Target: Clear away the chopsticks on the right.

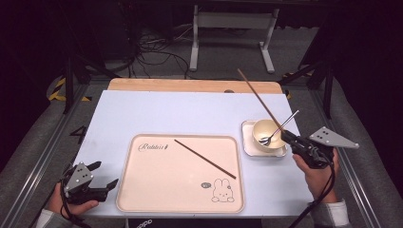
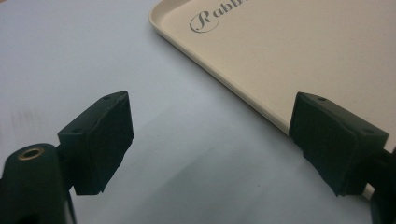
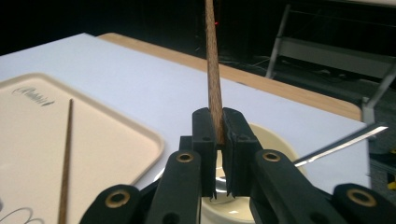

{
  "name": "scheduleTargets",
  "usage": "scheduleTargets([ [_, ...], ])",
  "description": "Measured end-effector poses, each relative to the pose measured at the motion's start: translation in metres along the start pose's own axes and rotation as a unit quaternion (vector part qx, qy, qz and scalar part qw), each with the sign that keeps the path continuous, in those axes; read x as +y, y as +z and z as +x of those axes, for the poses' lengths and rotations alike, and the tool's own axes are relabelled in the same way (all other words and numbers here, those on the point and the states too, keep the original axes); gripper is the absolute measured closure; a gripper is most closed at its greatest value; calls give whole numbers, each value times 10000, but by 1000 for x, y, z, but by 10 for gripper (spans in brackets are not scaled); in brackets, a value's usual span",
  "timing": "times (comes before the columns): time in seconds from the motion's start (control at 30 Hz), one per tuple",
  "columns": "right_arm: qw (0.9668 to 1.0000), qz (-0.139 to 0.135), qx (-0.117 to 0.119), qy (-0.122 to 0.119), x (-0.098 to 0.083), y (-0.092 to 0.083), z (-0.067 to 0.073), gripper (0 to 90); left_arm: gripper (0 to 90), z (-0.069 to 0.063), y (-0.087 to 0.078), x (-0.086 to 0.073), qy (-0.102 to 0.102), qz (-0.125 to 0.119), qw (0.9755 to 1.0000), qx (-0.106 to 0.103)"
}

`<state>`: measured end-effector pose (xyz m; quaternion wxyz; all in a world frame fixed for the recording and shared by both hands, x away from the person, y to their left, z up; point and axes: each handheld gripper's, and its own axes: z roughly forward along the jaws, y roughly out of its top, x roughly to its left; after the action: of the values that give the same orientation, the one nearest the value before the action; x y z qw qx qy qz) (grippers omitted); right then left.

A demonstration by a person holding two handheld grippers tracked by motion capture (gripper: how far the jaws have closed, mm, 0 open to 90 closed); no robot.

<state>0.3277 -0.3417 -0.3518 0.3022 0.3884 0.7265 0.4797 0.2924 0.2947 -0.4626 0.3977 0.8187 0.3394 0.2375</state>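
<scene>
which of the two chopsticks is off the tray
The chopstick clamped in the right gripper, slanting up above the bowl. The other chopstick lies flat on the tray.

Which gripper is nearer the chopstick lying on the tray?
Left. The left gripper sits open just off the tray's left edge; the right gripper is over the bowl, beyond the chopstick lying on the tray.
</scene>
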Motion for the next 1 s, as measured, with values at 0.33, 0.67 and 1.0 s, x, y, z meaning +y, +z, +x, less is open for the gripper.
scheduleTargets([
  [0.33,9949,431,850,-326,-17,28,53,850,146,-1,0,0,24,8,10000,1],
  [0.67,9821,1151,1358,-606,-40,58,86,850,146,-2,0,0,39,-1,10000,-21],
  [1.0,9685,1707,1680,-679,-54,74,95,850,147,-3,1,1,57,45,9999,-71],
])
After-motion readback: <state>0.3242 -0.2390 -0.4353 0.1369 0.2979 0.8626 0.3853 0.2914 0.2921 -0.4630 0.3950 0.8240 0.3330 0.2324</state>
